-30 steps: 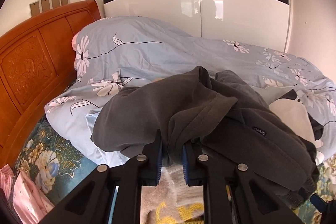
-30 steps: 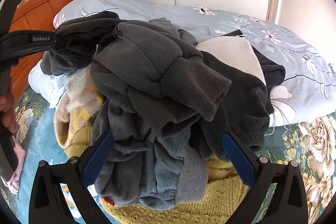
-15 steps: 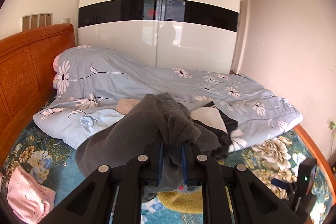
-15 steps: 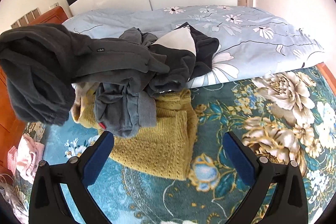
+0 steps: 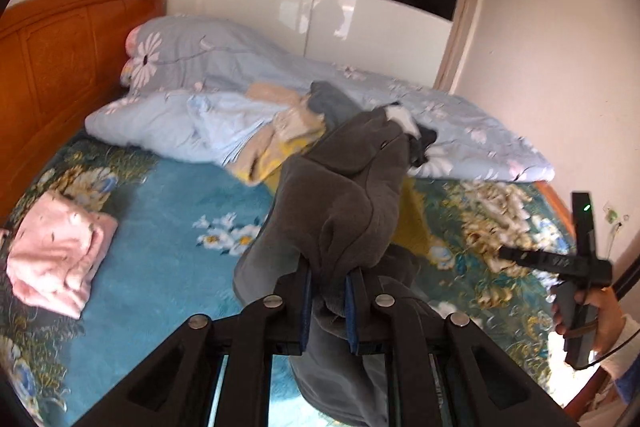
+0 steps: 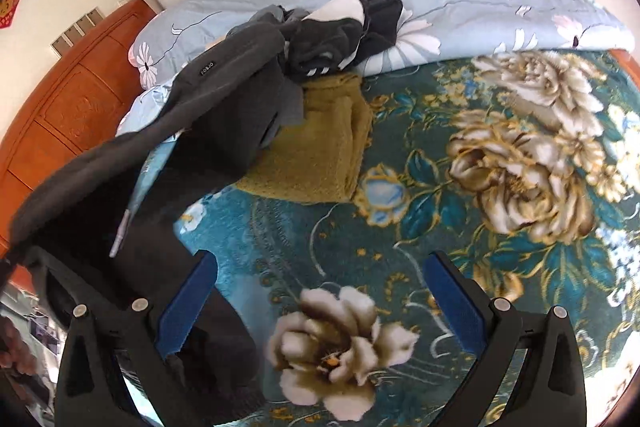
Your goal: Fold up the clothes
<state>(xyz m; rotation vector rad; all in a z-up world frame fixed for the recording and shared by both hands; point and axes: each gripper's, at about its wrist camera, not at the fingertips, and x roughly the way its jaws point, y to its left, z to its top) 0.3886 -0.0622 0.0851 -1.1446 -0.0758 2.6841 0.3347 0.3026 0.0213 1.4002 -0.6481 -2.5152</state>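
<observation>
The lower end of the dark grey fleece garment (image 5: pixel 344 211) drops behind the left tool (image 5: pixel 328 301) and out of the left wrist view's bottom edge. Under it, the mustard-yellow knitted sweater (image 6: pixel 316 147) is partly covered, so its full outline is hidden. The black-and-white garment (image 6: pixel 344 23) lies crumpled; its kind cannot be told. The folded pink fleece cloth (image 5: pixel 56 251) is cut by the left edge. The small label (image 6: pixel 207 67) on the grey garment is too small to read surely.

right gripper (image 6: pixel 320 301) open, grey garment (image 6: pixel 224 107) draped left
</observation>
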